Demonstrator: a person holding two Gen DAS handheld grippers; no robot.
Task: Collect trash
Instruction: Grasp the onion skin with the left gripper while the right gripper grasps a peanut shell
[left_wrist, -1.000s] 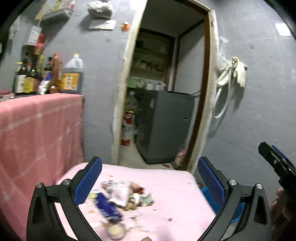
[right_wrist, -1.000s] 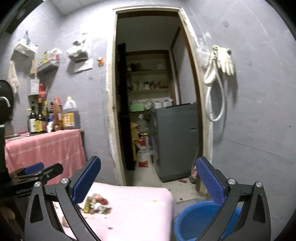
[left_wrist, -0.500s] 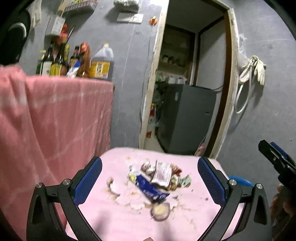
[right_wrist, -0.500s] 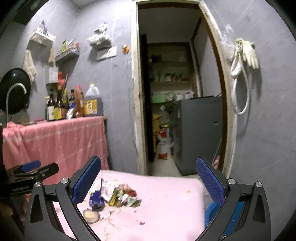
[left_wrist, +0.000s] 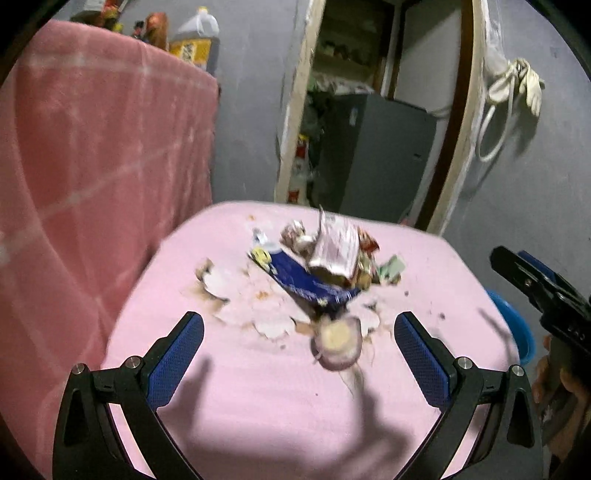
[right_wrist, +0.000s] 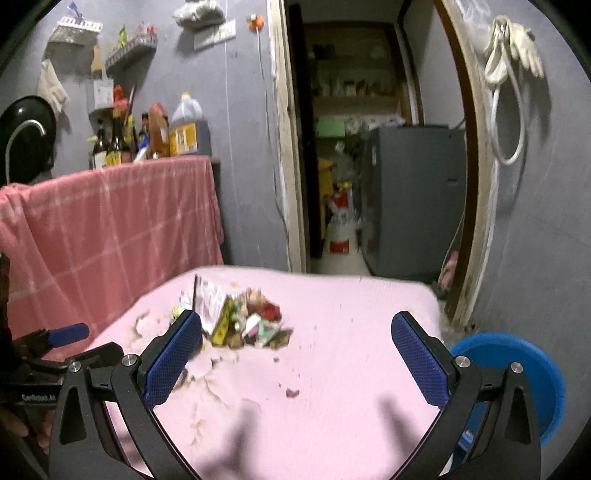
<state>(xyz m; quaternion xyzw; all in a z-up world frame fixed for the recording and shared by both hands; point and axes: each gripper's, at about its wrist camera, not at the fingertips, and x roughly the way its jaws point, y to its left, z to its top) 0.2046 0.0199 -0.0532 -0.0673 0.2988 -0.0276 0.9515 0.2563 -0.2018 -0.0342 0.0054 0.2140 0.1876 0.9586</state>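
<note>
A heap of trash (left_wrist: 325, 258) lies in the middle of a pink table (left_wrist: 258, 406): a pink-and-silver carton (left_wrist: 334, 251), a dark blue wrapper (left_wrist: 306, 282), small wrappers, white shell-like scraps (left_wrist: 258, 314) and a half onion (left_wrist: 338, 341) nearest me. My left gripper (left_wrist: 299, 347) hovers open just in front of the onion, with nothing between its fingers. The same trash heap (right_wrist: 240, 317) sits left of centre in the right wrist view. My right gripper (right_wrist: 297, 350) is open and empty over the bare table to the heap's right. A blue basin (right_wrist: 517, 373) stands below the table's right edge.
A pink-draped counter (right_wrist: 110, 229) with bottles and a jug (right_wrist: 188, 129) stands to the left. Behind the table, an open doorway (right_wrist: 369, 147) shows a grey appliance (right_wrist: 413, 192). Gloves and a hose (right_wrist: 513, 66) hang on the grey wall at right. A hand holds each gripper.
Both grippers have tilted down and moved closer to the table. The trash heap now sits larger and nearer the middle of each view. Both stay open.
</note>
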